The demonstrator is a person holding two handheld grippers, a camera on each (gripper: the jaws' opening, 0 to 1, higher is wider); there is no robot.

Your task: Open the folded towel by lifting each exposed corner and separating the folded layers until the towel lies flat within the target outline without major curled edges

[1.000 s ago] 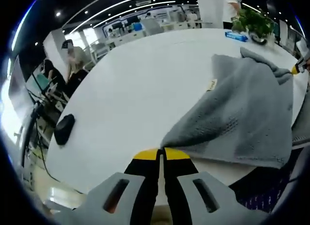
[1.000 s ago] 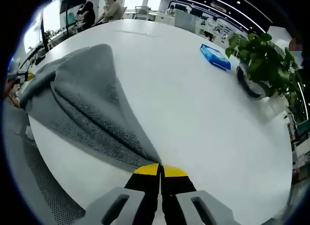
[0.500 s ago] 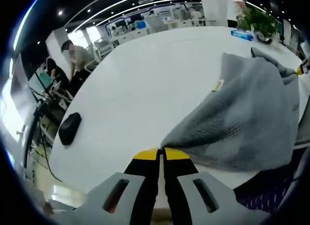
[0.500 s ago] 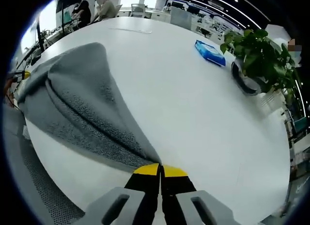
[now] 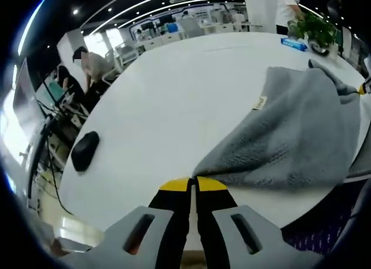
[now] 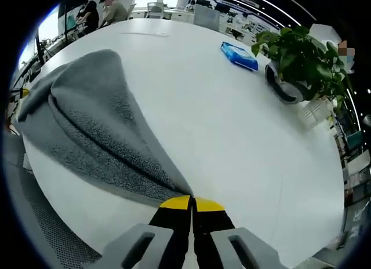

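A: Where is the towel [image 5: 295,135] sitting right now?

B: It is hanging between the 2 grippers, stretched across the near edge of the white table [image 5: 174,101]. The left gripper [image 5: 192,185] is pinching 1 corner with its jaws fully closed on the cloth, and the right gripper [image 6: 192,203] is doing the same at the opposite corner, jaws pressed together with grey terry running out of the tips.

A: Is it lying flat yet?

B: Not yet. In the right gripper view the towel [image 6: 93,124] is humping up in a long ridge toward the far left, so layers are probably still doubled there. A small label [image 5: 258,102] is showing on the upper face. I cannot make out any target outline on the table.

A: What could go wrong from here?

B: Part of the cloth is sagging past the near table edge, so if the hands are lowering unevenly, that part could be dragging off the table or curling under. Pulling too hard could be slipping a corner out of a grip, since each jaw pair is only biting a thin tip. The potted plant [image 6: 301,54] and blue packet [image 6: 239,54] are sitting well apart at the far right, so they are posing little risk.
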